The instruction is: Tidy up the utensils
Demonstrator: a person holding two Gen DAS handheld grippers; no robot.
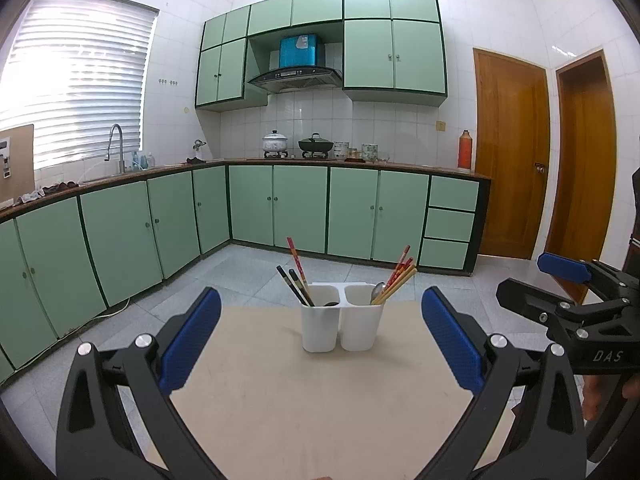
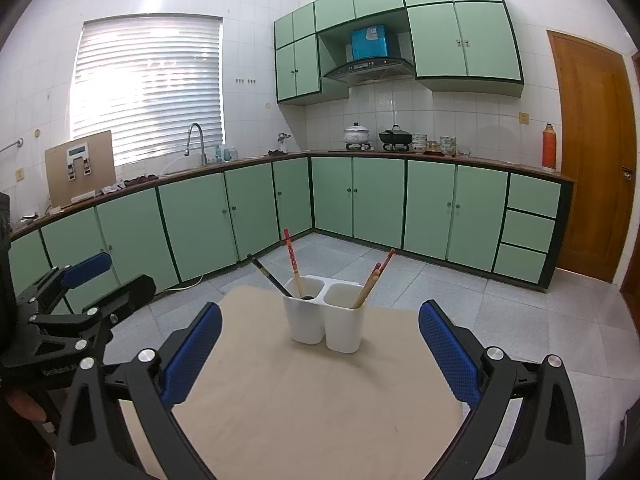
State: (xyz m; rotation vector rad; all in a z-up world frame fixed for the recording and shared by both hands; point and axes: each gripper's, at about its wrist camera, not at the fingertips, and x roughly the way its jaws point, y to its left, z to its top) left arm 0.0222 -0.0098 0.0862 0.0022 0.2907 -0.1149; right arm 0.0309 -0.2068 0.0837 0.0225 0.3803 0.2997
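Note:
A white two-cup utensil holder (image 1: 340, 326) (image 2: 326, 322) stands upright on a small beige table (image 1: 312, 396) (image 2: 304, 400). Its left cup holds black chopsticks (image 1: 294, 286) (image 2: 270, 276) and one red chopstick (image 1: 297, 262) (image 2: 292, 262). Its right cup holds red and wooden chopsticks (image 1: 400, 278) (image 2: 372, 280) and a metal spoon (image 1: 378, 292). My left gripper (image 1: 320, 340) is open and empty, pulled back from the holder. My right gripper (image 2: 320, 350) is open and empty too. Each gripper shows in the other's view, the right one (image 1: 568, 280) and the left one (image 2: 86, 276).
Green cabinets (image 1: 300, 208) line the far walls under a counter with a sink tap (image 1: 114, 146), pots (image 1: 314, 145) and an orange flask (image 1: 465, 150). Wooden doors (image 1: 510, 152) stand at the right. Grey tiled floor (image 1: 248, 276) surrounds the table.

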